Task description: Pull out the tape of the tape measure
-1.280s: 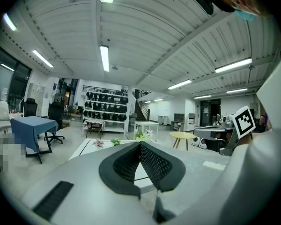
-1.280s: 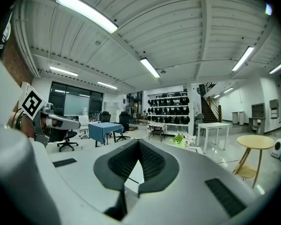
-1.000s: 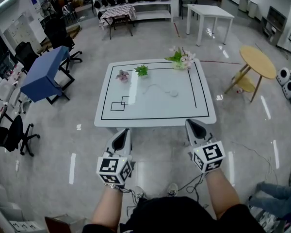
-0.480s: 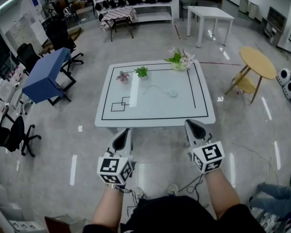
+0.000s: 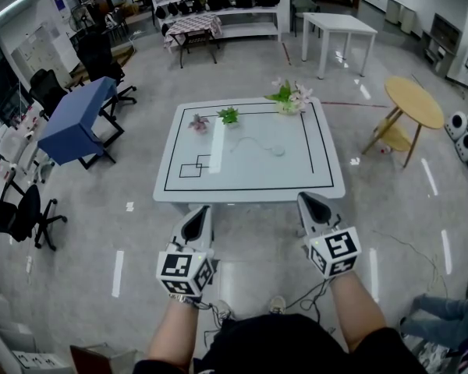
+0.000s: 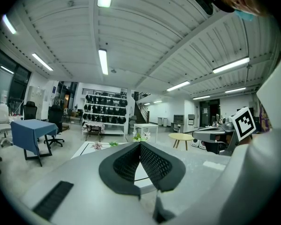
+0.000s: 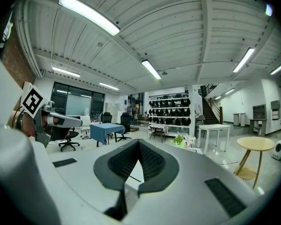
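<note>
Closed, empty tongs point toward a white table.

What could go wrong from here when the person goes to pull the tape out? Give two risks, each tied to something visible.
1. The left gripper and right gripper are both shut and short of the table. Reaching in shut could shove the small pale tape measure instead of gripping it.
2. The flowers stand at the far edge beyond it, so an overreaching gripper might knock them.
</note>
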`<state>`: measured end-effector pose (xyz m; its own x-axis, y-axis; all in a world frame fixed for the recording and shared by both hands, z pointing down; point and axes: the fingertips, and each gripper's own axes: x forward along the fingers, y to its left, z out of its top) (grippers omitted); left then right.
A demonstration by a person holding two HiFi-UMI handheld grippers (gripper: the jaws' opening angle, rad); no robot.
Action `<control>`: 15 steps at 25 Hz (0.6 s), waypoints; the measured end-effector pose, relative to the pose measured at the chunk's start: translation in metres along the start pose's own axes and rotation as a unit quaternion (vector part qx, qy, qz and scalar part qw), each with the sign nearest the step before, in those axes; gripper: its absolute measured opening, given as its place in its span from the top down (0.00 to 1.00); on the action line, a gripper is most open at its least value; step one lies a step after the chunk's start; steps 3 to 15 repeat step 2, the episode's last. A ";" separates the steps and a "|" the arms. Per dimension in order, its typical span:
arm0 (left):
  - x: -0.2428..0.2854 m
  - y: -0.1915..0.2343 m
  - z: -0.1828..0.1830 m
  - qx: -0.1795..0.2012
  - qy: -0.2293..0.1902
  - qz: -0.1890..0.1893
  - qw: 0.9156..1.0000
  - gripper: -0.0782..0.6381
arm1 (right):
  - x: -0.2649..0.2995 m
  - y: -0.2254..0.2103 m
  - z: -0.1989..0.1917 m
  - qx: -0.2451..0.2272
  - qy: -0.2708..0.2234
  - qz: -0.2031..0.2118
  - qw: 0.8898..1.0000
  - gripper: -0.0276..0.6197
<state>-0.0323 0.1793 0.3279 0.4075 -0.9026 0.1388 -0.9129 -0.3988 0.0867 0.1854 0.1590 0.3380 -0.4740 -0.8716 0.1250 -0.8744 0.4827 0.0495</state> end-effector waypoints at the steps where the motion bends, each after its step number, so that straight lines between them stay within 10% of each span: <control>1: -0.001 -0.001 0.001 0.001 0.000 0.000 1.000 0.88 | -0.002 0.000 0.002 0.000 0.001 -0.001 1.000 0.96; 15: -0.003 -0.002 0.002 0.001 -0.001 0.001 1.000 0.88 | -0.004 0.000 0.003 0.000 0.002 -0.002 1.000 0.96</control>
